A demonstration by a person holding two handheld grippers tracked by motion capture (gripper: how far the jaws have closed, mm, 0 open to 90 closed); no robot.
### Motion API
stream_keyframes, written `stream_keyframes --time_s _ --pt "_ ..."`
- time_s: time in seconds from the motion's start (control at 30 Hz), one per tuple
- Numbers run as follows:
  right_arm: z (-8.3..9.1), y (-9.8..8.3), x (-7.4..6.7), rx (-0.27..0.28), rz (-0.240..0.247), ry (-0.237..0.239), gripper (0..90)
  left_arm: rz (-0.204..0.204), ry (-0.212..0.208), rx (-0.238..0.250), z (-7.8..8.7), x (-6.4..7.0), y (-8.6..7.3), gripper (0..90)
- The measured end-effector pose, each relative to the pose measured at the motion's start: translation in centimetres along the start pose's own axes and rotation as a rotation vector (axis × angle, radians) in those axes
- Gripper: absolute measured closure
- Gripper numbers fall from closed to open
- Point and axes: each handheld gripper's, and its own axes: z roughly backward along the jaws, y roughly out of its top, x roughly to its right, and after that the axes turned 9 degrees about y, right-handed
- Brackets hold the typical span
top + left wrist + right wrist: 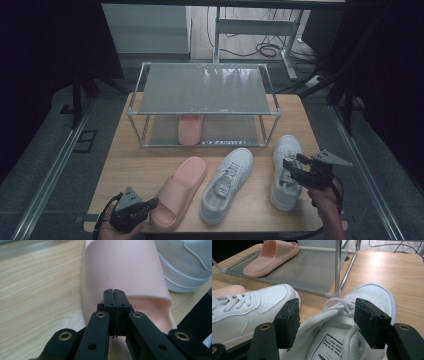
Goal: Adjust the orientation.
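Observation:
A pink slipper [179, 192] lies on the wooden table [125, 170], heel toward me. My left gripper [155, 202] is at that heel. In the left gripper view its jaws are pressed together [115, 293] just above the slipper's heel opening [120, 270], with nothing seen between them. Two white sneakers lie to the right: a middle one [227, 184] and a right one [286, 172]. My right gripper [293, 162] hovers over the right sneaker. It is open [329, 322], its pads standing either side of the sneaker's collar and laces [337, 315]. The middle sneaker [244, 307] is beside it.
A metal-framed shoe rack [205, 90] with two mesh shelves stands at the back of the table. A second pink slipper [190, 129] rests on its lower shelf [312, 267]. A rack leg [337, 267] stands just beyond the right sneaker's toe.

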Motion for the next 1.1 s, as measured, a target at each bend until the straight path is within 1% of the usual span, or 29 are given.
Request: stream_keyframes --time_s 0.13,0.3,0.53,0.67,0.73,0.83,0.9,0.97,1.1 --pt "0.1 0.0 0.0 0.002 0.000 -0.001 37.6 0.005 -0.002 0.004 -0.1 -0.1 -0.1 89.4" --pt "0.1 0.0 0.0 0.003 -0.002 -0.001 37.6 -0.004 0.002 -0.005 -0.1 0.1 -0.1 89.7" --pt "0.0 0.0 0.0 0.000 -0.001 0.000 37.6 -0.005 0.001 -0.011 -0.1 0.3 -0.3 89.7" --pt "0.0 0.0 0.0 -0.001 -0.001 0.000 37.6 -0.009 0.011 -0.012 -0.2 0.1 -0.3 89.7" --pt "0.0 0.0 0.0 0.000 -0.001 0.000 37.6 -0.007 0.024 -0.015 -0.2 -0.1 -0.3 89.5" --pt "0.0 0.0 0.0 -0.001 -0.001 0.000 37.6 0.005 0.043 -0.030 -0.7 -0.8 -0.3 89.9" --pt "0.0 0.0 0.0 0.000 -0.001 0.000 37.6 0.023 0.038 -0.025 -0.9 -1.3 -0.3 89.6" --pt "0.0 0.0 0.0 -0.001 -0.002 0.000 37.6 0.028 0.055 -0.024 -1.1 -1.6 0.0 89.5" --pt "-0.1 -0.1 0.0 -0.002 0.000 0.000 37.6 0.029 0.074 -0.029 -1.6 -2.2 0.5 89.7"
